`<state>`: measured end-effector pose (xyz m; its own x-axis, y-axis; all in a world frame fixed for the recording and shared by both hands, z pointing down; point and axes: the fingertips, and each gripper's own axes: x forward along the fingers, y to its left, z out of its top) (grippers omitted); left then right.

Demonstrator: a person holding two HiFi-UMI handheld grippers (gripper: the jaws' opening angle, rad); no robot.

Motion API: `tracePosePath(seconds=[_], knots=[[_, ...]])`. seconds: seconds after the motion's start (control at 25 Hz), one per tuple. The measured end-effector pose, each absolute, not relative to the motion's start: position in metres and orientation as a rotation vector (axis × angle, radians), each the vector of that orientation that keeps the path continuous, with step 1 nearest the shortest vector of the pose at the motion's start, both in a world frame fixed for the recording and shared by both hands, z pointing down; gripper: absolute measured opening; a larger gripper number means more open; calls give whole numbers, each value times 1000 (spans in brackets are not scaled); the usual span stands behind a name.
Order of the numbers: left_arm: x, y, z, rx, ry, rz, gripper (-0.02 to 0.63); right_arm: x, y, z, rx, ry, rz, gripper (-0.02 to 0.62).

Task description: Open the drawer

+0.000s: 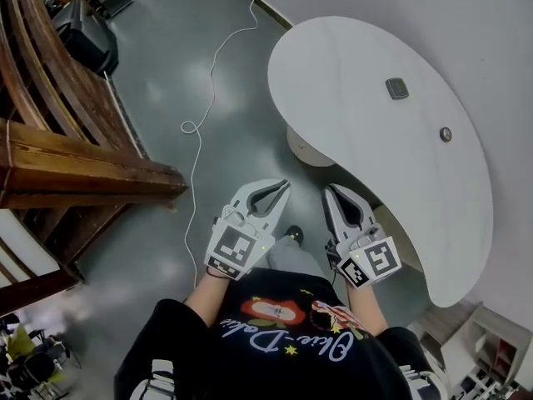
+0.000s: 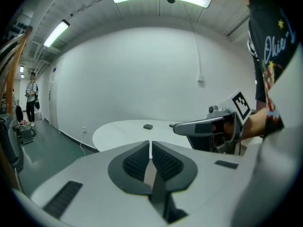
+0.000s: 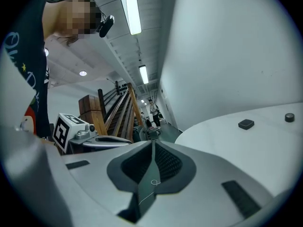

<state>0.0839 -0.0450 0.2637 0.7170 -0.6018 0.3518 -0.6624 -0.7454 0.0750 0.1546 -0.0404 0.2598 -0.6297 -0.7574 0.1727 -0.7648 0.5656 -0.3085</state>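
No drawer shows in any view. My left gripper [image 1: 281, 187] is held in front of the person's body over the grey floor; its jaws are shut with nothing between them. My right gripper [image 1: 331, 192] is held beside it, pads together and empty. In the left gripper view the left gripper [image 2: 150, 144] points toward a white curved table [image 2: 123, 129], with the right gripper [image 2: 203, 126] at its right. In the right gripper view the right gripper [image 3: 153, 144] points along the table's edge [image 3: 246, 145], and the left gripper [image 3: 92, 140] lies to its left.
The white curved table [image 1: 375, 140] stands just ahead on a pedestal [image 1: 304, 148], bearing a small dark square pad [image 1: 397, 88] and a round button [image 1: 445, 134]. A wooden staircase [image 1: 75, 157] is at left. A white cable [image 1: 204, 98] trails across the floor. White shelves [image 1: 491, 348] stand at lower right.
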Motion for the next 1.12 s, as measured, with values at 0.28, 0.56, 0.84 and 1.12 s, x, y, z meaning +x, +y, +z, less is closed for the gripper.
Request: tracePosePath(seconds=[0.28,0.56,0.84,1.12], knots=[[72,-74,309,2704,-932,484,5,141,-68,296,1418,-2675,634,3],[63,-103,364,2657,-975,525,5,140,-85,344,1436,-2592,708,3],[64,-129,421,2634,-990,530,6,137,-100,390,1461,-2545,748,3],[70,-142,463,2575,-1001,502,67,135,-106,430,1451,-2498,792,3]])
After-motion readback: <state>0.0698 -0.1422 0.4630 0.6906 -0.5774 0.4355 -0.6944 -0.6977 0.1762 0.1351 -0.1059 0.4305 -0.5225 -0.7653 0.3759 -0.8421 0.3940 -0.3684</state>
